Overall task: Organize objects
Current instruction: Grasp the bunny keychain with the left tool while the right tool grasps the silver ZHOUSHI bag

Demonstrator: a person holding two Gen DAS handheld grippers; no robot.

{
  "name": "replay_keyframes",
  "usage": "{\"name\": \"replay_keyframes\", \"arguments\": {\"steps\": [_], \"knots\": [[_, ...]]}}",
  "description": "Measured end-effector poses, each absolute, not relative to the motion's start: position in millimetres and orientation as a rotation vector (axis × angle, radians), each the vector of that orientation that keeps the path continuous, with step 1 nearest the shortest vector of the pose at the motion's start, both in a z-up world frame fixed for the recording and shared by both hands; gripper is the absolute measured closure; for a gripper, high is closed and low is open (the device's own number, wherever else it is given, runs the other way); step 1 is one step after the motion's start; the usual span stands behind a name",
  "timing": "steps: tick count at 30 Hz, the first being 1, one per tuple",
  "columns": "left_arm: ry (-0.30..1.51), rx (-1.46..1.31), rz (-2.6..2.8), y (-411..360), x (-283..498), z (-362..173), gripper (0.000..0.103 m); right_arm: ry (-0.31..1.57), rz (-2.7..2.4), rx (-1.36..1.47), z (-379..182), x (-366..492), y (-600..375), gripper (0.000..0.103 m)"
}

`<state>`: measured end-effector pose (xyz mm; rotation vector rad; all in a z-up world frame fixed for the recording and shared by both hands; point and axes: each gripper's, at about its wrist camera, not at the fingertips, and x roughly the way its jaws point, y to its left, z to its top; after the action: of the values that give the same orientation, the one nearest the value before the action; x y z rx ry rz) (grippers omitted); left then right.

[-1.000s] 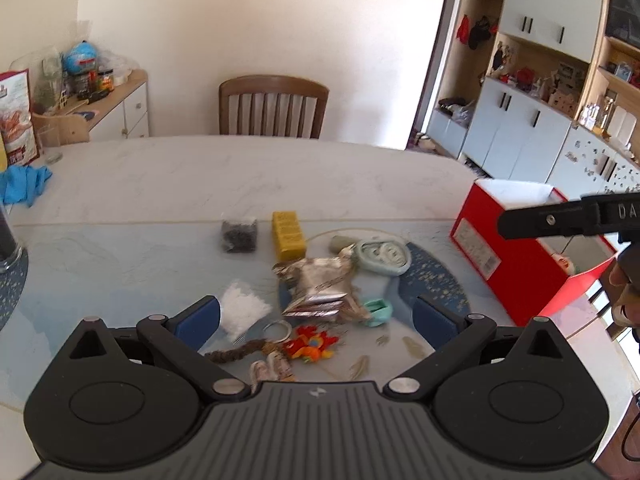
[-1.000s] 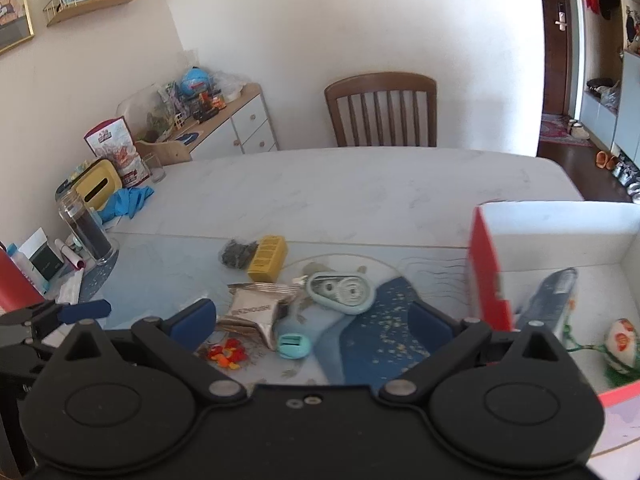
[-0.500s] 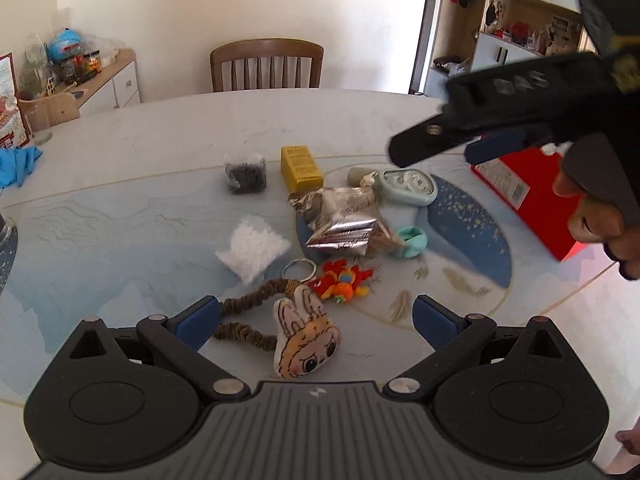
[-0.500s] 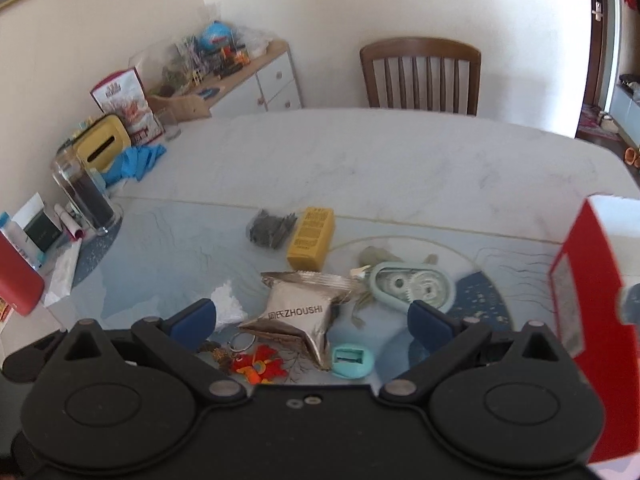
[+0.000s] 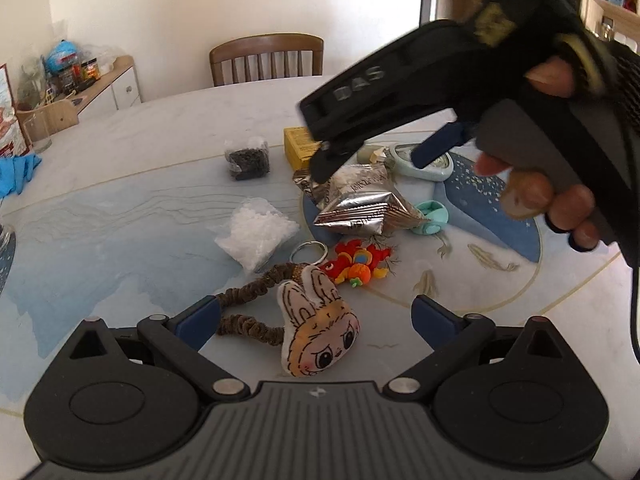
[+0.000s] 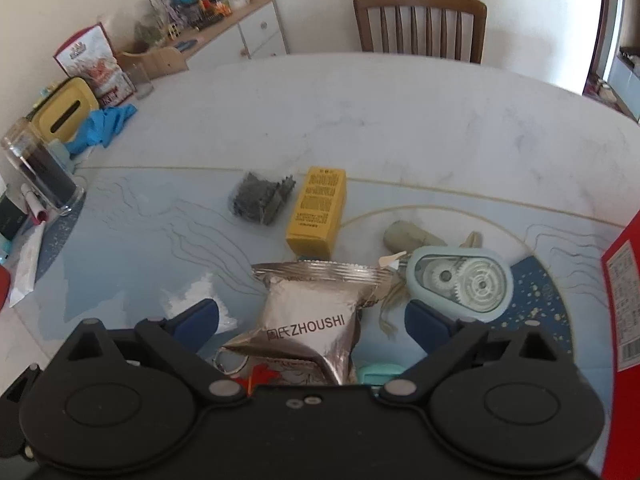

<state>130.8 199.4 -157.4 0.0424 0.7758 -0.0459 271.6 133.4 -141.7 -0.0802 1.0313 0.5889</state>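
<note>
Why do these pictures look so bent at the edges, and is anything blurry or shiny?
Left wrist view: the fisheye lens curves the table edge, and the right gripper, close to the lens, looks smeared. Right wrist view: the same bowing rounds the table; the silver foil packet throws pale glare, yet its print reads sharply.

Left wrist view looks forward and down over its own open fingers (image 5: 208, 316) from the near table (image 5: 120, 184) edge toward the chair (image 5: 267, 60); the right gripper (image 5: 372, 152) crosses its upper right; right wrist view sits closer, just above the foil packet (image 6: 308, 316), facing the same chair (image 6: 420, 24); both share the packet (image 5: 356, 200), yellow box (image 6: 318, 212) and tape dispenser (image 6: 464, 280).
</note>
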Motion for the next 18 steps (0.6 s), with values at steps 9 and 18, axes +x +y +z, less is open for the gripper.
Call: {"name": "replay_keyframes", "arguments": {"steps": [9, 18], "knots": [[0.760, 0.108, -0.043, 192.6, 129.1, -162.6, 0.029, 1.076, 0.563, -0.080, -151.8, 281.2, 136.5, 0.011], [0.763, 0.137, -0.022, 193.0, 129.3, -166.0, 0.046, 1.093, 0.575, -0.094, -158.9, 282.7, 141.8, 0.020]]}}
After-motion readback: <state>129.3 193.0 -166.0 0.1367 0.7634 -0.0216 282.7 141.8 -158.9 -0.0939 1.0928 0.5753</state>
